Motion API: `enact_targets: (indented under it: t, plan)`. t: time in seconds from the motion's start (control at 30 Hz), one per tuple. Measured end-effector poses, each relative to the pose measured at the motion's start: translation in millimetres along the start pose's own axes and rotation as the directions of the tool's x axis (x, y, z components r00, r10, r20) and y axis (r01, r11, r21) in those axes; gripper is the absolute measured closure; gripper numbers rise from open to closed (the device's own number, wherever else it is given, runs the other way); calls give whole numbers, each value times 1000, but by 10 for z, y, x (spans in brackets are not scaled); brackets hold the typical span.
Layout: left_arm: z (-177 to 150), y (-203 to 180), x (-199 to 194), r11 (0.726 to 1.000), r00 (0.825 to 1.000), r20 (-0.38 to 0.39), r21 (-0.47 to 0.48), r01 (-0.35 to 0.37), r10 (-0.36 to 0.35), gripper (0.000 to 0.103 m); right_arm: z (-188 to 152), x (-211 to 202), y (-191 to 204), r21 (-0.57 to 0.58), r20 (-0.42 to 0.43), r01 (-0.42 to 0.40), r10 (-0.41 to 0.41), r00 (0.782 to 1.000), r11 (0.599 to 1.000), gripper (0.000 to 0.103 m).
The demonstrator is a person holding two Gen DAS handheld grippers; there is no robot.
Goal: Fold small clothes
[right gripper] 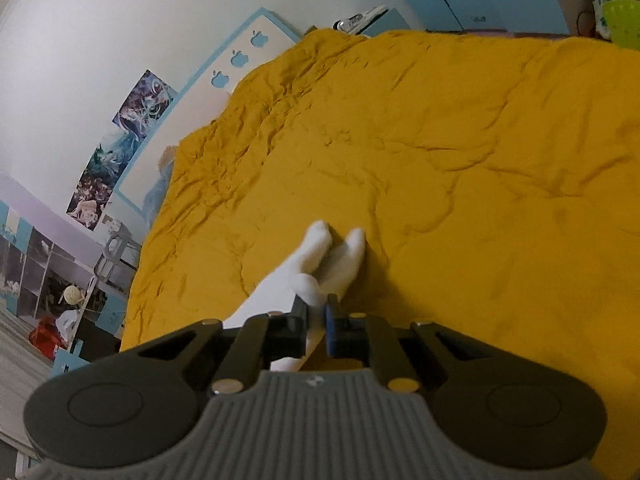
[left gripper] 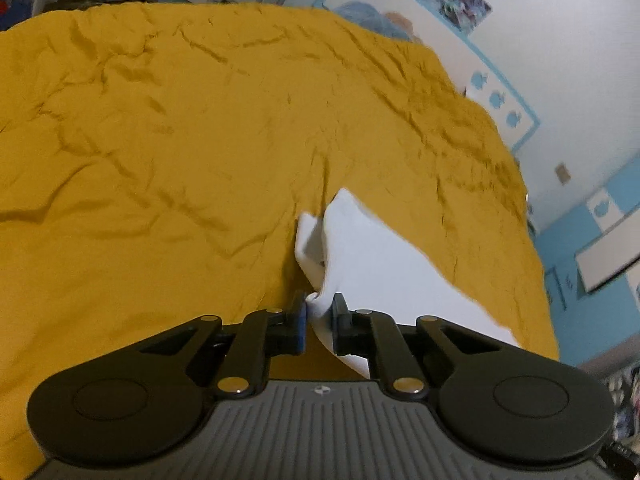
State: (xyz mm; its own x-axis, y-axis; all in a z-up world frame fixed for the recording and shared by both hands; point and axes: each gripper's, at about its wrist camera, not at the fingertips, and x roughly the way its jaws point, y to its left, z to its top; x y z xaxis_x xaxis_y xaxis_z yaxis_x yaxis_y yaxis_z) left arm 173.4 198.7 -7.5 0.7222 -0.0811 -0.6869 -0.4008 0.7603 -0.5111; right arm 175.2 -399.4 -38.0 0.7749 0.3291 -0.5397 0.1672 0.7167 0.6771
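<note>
While both your grippers pinch the white socks, the pair hangs stretched above the mustard bedspread (left gripper: 180, 152).

Your left gripper (left gripper: 320, 312) is clamped on one end of the white socks (left gripper: 372, 256); your right gripper (right gripper: 317, 316) is clenched on the other end, toes (right gripper: 336, 244) drooping toward the bed. Holding both ends apart likely keeps the fabric taut and aligned, so you can bring one end over the other cleanly.
</note>
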Motion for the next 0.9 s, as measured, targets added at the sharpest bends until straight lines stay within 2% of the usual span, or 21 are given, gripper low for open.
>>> enact_targets:
  t: [0.13,0.23,0.33,0.5,0.77,0.9]
  plan:
    - [-253,108,100,997,994,-80,43,-67,70,91,-302,-221,-302,5,-62,63,-62,996,998,100]
    - [-374,146,229,987,985,-104,98,-130,140,91,-501,-143,-519,23,-99,118,-115,988,993,100]
    - [-452,148,355,974,973,-127,147,-174,193,90,-602,-12,-577,-27,-97,158,-160,982,987,101]
    - [-546,198,530,959,957,-162,190,-210,242,87,-656,170,-713,1,-126,174,-173,977,985,102]
    - [-609,221,494,946,951,-159,237,-223,264,79,-746,278,-784,-40,-124,180,-184,975,983,103]
    - [-554,135,431,928,942,-170,294,-231,289,73,-696,241,-659,-102,-123,182,-194,973,978,97]
